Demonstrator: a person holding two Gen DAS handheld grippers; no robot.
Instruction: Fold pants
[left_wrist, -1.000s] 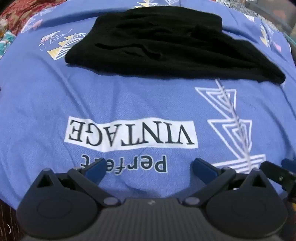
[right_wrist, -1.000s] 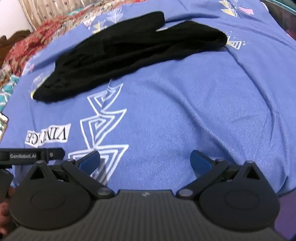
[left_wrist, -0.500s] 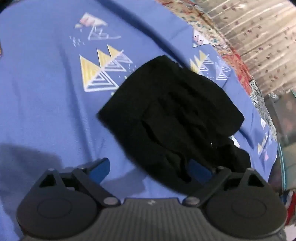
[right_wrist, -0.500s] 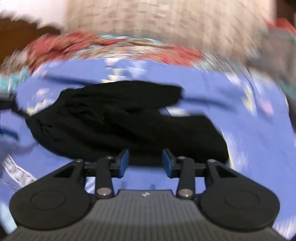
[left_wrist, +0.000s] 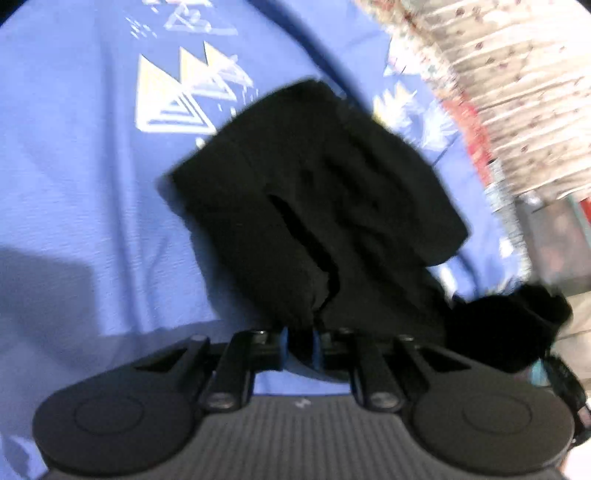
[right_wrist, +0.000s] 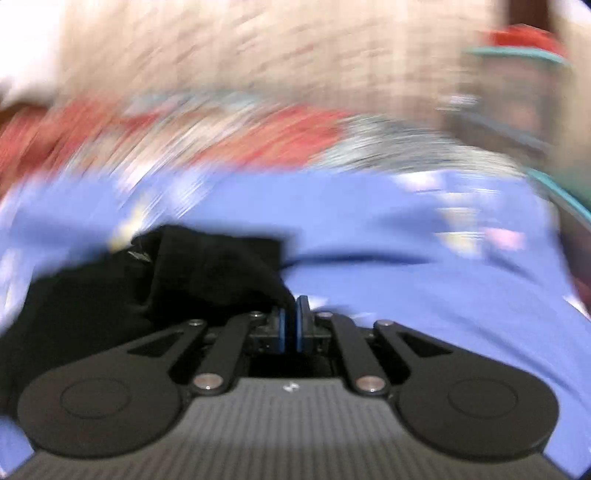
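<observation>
Left wrist: both the left hand-held gripper (left_wrist: 299, 341) and right hand-held gripper (right_wrist: 290, 325) pinch black pants (left_wrist: 314, 206).

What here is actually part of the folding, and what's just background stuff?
Part of the job:
- black pants, bunched on the bed
- left gripper, closed on the pants' edge
- right gripper, closed on a pants corner

Just there:
- blue printed bedspread under the pants
- red patterned cloth behind the bed, blurred
- pale curtain
</observation>
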